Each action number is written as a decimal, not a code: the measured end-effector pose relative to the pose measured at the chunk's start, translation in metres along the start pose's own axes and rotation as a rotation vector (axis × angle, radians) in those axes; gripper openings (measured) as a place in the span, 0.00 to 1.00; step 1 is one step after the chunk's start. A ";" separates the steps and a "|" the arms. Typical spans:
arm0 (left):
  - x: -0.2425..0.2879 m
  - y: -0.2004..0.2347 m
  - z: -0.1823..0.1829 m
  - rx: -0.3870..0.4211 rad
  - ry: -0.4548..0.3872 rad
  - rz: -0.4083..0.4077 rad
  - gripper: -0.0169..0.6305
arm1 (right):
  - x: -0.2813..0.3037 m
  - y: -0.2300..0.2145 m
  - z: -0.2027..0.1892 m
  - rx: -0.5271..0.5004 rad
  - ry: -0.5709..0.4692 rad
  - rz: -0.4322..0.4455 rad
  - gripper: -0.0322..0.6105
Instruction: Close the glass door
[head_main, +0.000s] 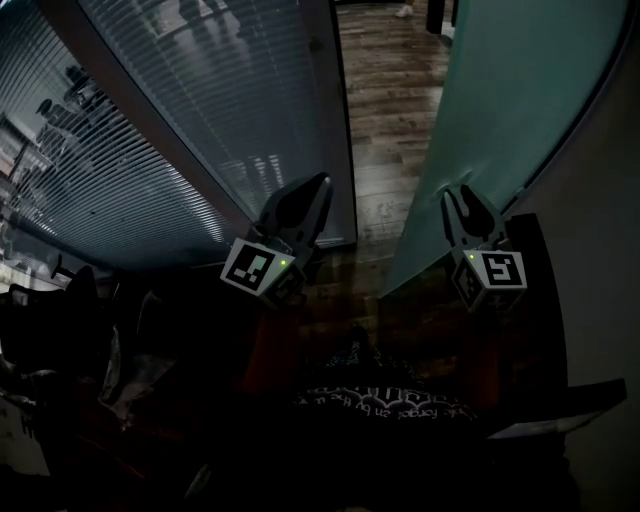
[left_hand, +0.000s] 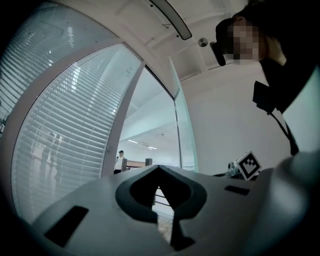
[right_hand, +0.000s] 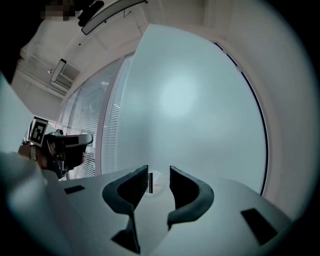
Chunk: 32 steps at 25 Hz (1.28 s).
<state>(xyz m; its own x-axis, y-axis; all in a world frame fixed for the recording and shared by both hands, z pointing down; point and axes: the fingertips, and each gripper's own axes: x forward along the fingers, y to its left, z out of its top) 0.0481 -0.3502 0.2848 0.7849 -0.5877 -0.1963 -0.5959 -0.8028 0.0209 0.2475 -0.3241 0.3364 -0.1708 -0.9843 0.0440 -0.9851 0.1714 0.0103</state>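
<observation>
The frosted glass door (head_main: 500, 90) stands swung open at the right of the head view, its free edge beside the doorway. My right gripper (head_main: 462, 200) is held up to the door's face with its jaws apart. In the right gripper view the gripper (right_hand: 159, 172) is open, and a small dark fitting (right_hand: 150, 182) on the door (right_hand: 200, 100) shows in the gap, untouched by the pads. My left gripper (head_main: 318, 185) hangs in the doorway with its tips together. In its own view the left gripper (left_hand: 159, 169) is shut on nothing, with the door's edge (left_hand: 184, 130) ahead.
A glass wall with horizontal blinds (head_main: 200, 100) runs along the left of the doorway. Dark wooden floor (head_main: 390, 100) leads through the opening. A white wall (head_main: 600, 280) lies right of the door. A person (left_hand: 119, 160) stands far off in the room beyond.
</observation>
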 end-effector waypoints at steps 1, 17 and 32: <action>0.000 0.002 0.000 0.000 0.001 0.002 0.03 | 0.003 -0.002 -0.003 0.004 0.010 -0.001 0.23; 0.002 0.025 -0.004 0.004 0.040 0.012 0.03 | 0.034 -0.017 -0.022 -0.011 0.091 0.021 0.25; 0.010 0.038 -0.006 -0.008 0.040 0.024 0.03 | 0.054 -0.016 -0.017 -0.011 0.084 0.022 0.23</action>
<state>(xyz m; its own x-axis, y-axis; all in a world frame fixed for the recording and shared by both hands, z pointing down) 0.0341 -0.3869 0.2892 0.7769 -0.6099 -0.1565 -0.6131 -0.7893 0.0328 0.2541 -0.3790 0.3552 -0.1902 -0.9734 0.1281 -0.9808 0.1941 0.0190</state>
